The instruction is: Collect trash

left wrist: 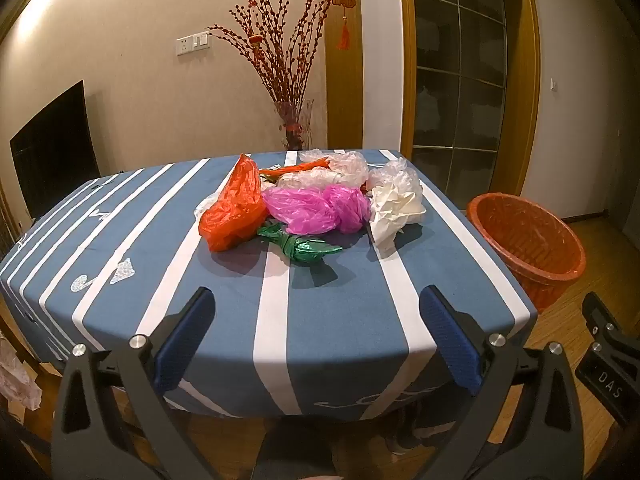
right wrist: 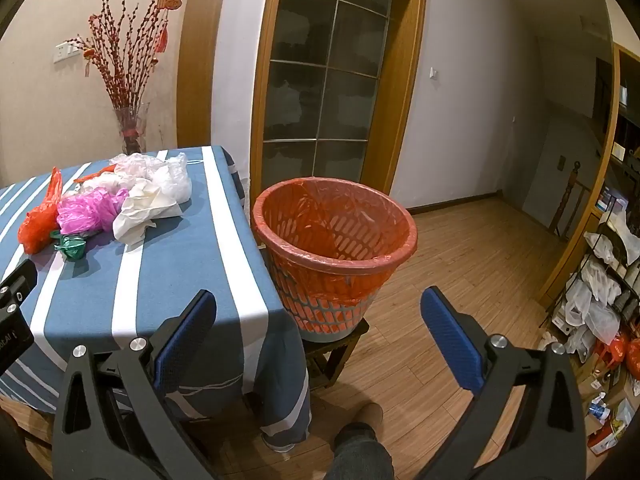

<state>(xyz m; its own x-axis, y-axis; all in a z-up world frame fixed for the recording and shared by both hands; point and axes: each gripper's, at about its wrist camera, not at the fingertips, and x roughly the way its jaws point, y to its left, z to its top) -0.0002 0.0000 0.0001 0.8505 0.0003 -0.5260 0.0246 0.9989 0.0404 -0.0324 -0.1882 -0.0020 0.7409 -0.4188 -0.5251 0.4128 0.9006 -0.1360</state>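
Note:
A heap of crumpled plastic bags lies in the middle of the blue striped tablecloth [left wrist: 340, 320]: an orange bag [left wrist: 236, 210], a pink bag [left wrist: 316, 208], a green knotted bag [left wrist: 304, 246], a white bag [left wrist: 394, 210] and several clear ones [left wrist: 340, 168]. The same heap, with its pink bag [right wrist: 90, 210], shows in the right wrist view. My left gripper [left wrist: 318, 300] stands open over the table's near edge, well short of the heap. My right gripper [right wrist: 318, 304] is open too, in the air in front of the orange-lined waste basket [right wrist: 334, 252]. Nothing is between either pair of fingers.
The waste basket [left wrist: 528, 240] stands on a low wooden stool [right wrist: 340, 348] just right of the table [right wrist: 160, 264]. A vase of red branches [left wrist: 294, 124] is behind the table. Cluttered shelves [right wrist: 600, 300] line the far right. A person's leg [right wrist: 356, 452] is below.

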